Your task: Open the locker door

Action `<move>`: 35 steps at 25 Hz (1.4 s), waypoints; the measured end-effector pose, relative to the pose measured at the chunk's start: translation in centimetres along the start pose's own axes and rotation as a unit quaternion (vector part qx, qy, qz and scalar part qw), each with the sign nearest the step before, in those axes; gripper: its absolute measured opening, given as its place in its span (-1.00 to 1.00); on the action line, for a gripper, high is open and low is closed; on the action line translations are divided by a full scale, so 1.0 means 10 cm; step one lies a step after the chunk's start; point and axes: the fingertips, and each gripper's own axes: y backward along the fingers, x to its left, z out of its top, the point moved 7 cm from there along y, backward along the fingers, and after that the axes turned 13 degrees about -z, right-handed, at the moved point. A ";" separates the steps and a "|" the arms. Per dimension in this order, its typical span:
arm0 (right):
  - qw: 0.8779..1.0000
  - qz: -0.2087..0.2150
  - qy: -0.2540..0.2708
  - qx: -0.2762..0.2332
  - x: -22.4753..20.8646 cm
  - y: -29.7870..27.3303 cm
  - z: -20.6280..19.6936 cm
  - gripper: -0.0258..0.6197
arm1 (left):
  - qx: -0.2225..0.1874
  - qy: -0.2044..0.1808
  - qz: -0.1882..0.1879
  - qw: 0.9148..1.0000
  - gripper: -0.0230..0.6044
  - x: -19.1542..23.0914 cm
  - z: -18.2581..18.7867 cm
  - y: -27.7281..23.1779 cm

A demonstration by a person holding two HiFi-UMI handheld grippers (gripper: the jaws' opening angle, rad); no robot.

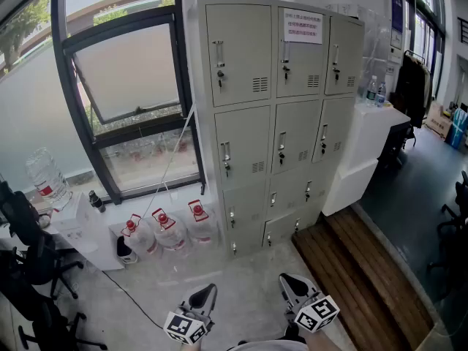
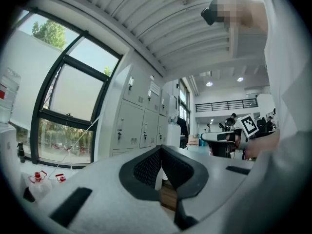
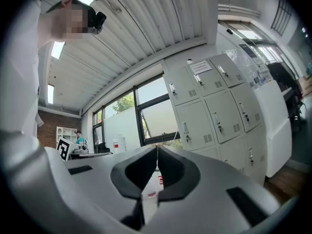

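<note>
Right of window, upright locker doors

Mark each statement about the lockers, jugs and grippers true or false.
1. Every door of the locker bank is closed. True.
2. The paper notice hangs on a bottom-row door. False: it is on the top middle door.
3. Three red-capped water jugs stand on the floor left of the lockers. True.
4. The right gripper grips a locker handle. False: its jaws are shut on nothing, well short of the lockers.
5. The left gripper is wide open. False: its jaws are together, empty.
</note>
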 end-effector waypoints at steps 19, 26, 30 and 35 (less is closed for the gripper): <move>1.000 0.025 -0.001 -0.003 0.26 -0.14 -0.02 -0.88 | -0.006 0.011 0.020 1.000 -0.92 0.11 -0.01 0.25; 1.000 0.028 0.006 0.007 0.24 -0.46 -0.05 -0.88 | -0.009 -0.009 -0.016 1.000 -0.92 0.14 0.03 0.20; 0.999 0.049 0.003 0.021 0.23 -0.73 -0.12 -0.88 | -0.003 -0.005 -0.002 1.000 -0.92 0.33 0.02 0.17; 0.995 0.095 0.020 0.021 0.15 -1.25 -0.13 -0.88 | 0.005 -0.031 -0.008 0.999 -0.92 0.66 0.04 -0.08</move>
